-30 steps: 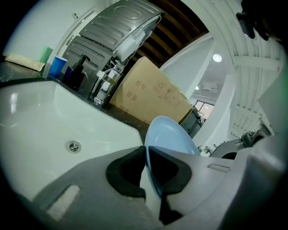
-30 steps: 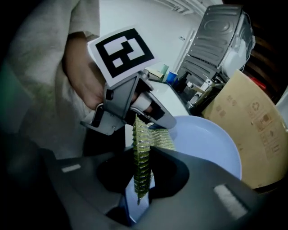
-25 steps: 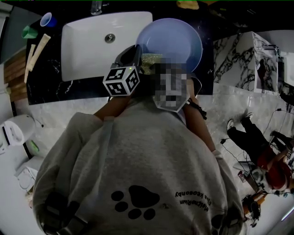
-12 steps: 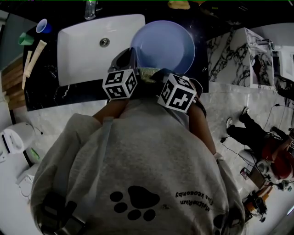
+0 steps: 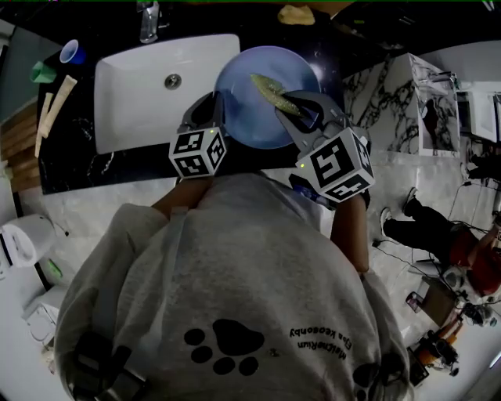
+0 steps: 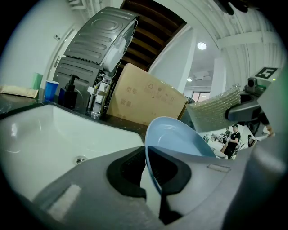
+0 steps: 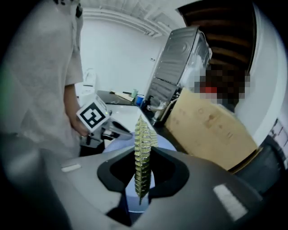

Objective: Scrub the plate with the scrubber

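My left gripper (image 5: 217, 108) is shut on the rim of a pale blue plate (image 5: 254, 106), holding it tilted beside the white sink (image 5: 133, 86). In the left gripper view the plate's edge (image 6: 180, 139) sits pinched between the dark pads (image 6: 130, 168). A flat yellow-green mesh scrubber (image 5: 274, 92) is clamped in my right gripper (image 5: 304, 111), lying over the plate's face. The scrubber (image 7: 143, 157) stands edge-on between the right pads, with the plate (image 7: 118, 146) behind it. Seen from the left gripper, the scrubber (image 6: 213, 110) hangs above the plate's right side.
A black counter (image 5: 70, 149) surrounds the sink, with a blue cup (image 5: 74, 51) and green cup (image 5: 43, 72) at its left end. A dark soap dispenser (image 6: 69, 92), faucet (image 5: 149, 19) and cardboard box (image 6: 144, 101) stand behind. Another person (image 5: 427, 227) is at right.
My right gripper has come forward and up with the scrubber, from beside my left gripper to over the plate's face. The left gripper keeps hold of the plate's rim.
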{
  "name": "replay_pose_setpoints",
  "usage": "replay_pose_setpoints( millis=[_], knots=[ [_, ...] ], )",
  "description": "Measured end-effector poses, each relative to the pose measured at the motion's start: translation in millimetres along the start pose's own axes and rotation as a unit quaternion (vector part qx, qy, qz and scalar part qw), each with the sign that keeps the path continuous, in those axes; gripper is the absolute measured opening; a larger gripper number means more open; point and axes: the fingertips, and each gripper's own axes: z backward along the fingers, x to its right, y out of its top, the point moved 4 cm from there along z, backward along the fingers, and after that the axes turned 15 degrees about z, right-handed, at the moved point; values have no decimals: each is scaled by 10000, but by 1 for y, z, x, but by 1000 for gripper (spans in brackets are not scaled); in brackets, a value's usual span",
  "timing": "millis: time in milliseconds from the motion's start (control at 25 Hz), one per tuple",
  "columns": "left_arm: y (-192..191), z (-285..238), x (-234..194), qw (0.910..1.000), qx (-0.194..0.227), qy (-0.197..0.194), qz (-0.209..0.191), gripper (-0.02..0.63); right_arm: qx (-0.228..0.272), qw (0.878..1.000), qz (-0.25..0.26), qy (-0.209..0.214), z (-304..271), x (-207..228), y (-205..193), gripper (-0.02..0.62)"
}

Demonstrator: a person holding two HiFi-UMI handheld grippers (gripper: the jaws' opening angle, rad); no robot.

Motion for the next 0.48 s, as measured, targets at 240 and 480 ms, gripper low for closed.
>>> replay_pose_setpoints(
  millis=[240, 480],
  knots=[
    [1, 1, 0, 10000, 63, 27, -37, 18, -1069, 9657, 1795, -1540, -15, 20, -4, 74],
    [1, 1, 1, 9999, 97, 16, -51, 17, -1624, 9473, 2266, -1576, -51, 11, -27, 74]
  ],
)
